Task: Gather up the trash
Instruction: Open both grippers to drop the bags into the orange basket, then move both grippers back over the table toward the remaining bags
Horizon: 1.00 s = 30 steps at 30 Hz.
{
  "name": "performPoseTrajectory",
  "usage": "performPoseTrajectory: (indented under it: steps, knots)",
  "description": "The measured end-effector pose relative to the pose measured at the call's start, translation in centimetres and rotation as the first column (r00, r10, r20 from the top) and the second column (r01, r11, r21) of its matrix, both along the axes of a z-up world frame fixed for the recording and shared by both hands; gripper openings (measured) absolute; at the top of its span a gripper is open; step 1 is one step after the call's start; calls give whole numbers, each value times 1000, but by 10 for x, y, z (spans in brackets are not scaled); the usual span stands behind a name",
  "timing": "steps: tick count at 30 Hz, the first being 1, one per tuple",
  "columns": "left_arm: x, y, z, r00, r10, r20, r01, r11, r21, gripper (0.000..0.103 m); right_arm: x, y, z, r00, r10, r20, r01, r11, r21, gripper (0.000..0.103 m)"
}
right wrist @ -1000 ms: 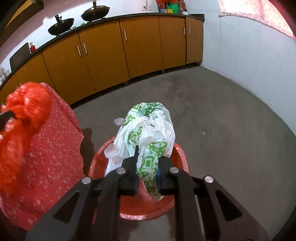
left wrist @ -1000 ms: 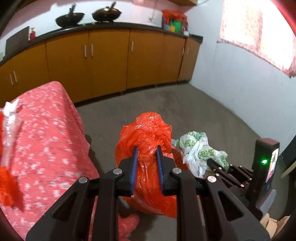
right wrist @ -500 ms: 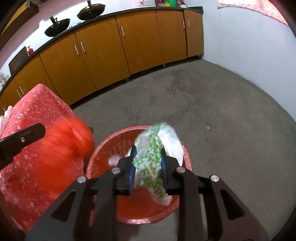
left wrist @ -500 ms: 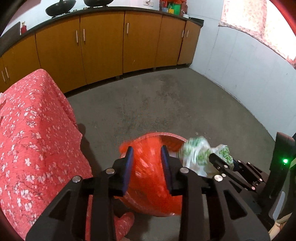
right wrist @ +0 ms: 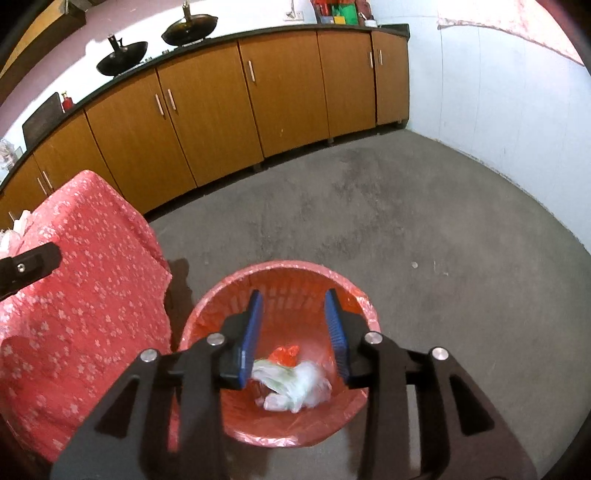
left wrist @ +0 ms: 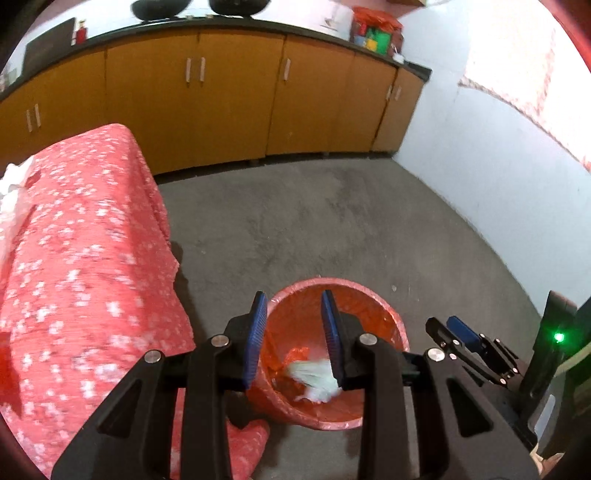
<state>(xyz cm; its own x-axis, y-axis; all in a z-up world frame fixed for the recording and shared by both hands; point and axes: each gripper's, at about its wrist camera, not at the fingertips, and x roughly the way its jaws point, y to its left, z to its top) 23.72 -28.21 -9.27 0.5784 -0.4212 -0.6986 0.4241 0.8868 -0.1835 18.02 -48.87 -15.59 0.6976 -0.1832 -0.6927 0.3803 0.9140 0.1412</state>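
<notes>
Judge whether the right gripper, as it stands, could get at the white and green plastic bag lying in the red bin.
Probably yes. The right gripper hangs open right above the red bin, nothing between its fingers, and the white and green plastic bag lies uncovered at the bottom. Only the bin's depth might hinder it.

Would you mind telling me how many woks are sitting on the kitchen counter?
2. One black wok sits on the counter toward the left, and a second wok stands just right of it, farther along. Others may be hidden beyond the frame.
</notes>
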Motion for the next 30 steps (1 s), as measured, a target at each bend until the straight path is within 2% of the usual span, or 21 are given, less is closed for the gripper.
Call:
performPoseTrajectory:
  steps: [4,9,15,18,21,23,26,30]
  knots:
    - [-12,21,19,998,19,52,-18,1000,-15,31,0,8,18,1000,13,24,-12,1000,-14,35]
    - [-28,56,42,992,59,111,-55,998,-38,32,5,36,43,996,76,55,-74,997,-24,35]
    - [-44,112,70,973,147,179,-137,988,-64,34,15,97,83,970,213,119,-209,977,-38,35]
    - [-55,152,83,953,208,221,-196,978,-76,35,20,136,105,942,296,161,-293,955,-40,35]
    - [-70,197,96,913,294,284,-284,956,-78,41,23,182,124,895,397,202,-399,916,-31,35]
    - [-76,221,100,889,341,304,-333,939,-80,42,26,209,132,868,451,210,-454,890,-32,35]
    - [-81,256,99,858,407,313,-404,911,-78,42,25,255,134,818,537,205,-539,841,-49,35]
    - [-84,287,94,820,466,332,-476,878,-54,42,25,303,133,774,604,190,-606,794,-59,35]
